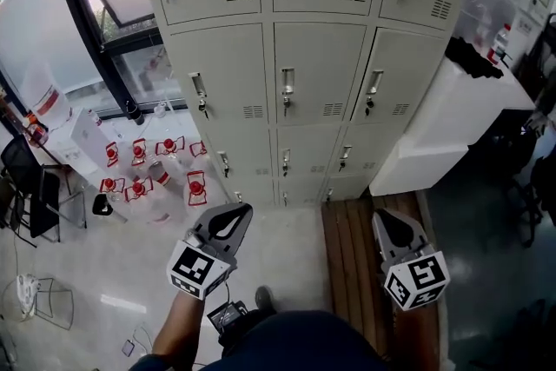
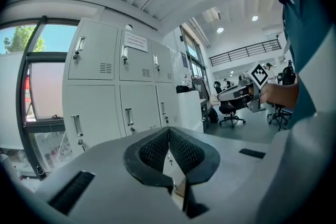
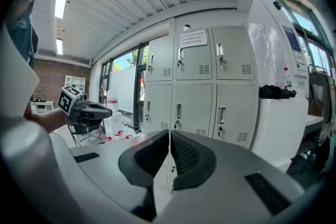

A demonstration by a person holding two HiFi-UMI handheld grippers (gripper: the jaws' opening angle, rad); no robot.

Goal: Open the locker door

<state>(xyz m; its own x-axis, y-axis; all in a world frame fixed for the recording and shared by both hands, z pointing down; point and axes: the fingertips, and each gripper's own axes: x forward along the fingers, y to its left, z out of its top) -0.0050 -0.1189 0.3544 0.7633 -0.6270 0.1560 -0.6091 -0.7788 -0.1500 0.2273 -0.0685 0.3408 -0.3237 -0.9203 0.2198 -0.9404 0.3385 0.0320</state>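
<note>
Left tongs (image 1: 240, 211) clenched, pads together, nothing between them. Right tongs (image 1: 380, 216) same: pads meet at the tip, empty. Both sit low in the head view, left one lower centre-left, right one lower right, both aimed up-frame at the locker bank (image 1: 317, 74).

Lockers fill the upper centre, well apart from both tongs, no contact. Every door that shows is closed. Handles (image 1: 287, 88) have what look like keys under them, too small to be sure. Can't tell which door is the target.

Top row is cut off by the upper frame edge. Bottom rows are foreshortened, the lowest only slivers.

Paper notice (image 3: 193, 38) on an upper door in the right gripper view, print too small to read. White counter (image 1: 452, 113) right of the lockers, dark item (image 1: 469, 58) on it, can't identify. Red-capped bottles (image 1: 152, 169) on the floor (image 1: 287, 248) mid-left, labels unreadable. Person's arms mostly cut off at the bottom edge.
</note>
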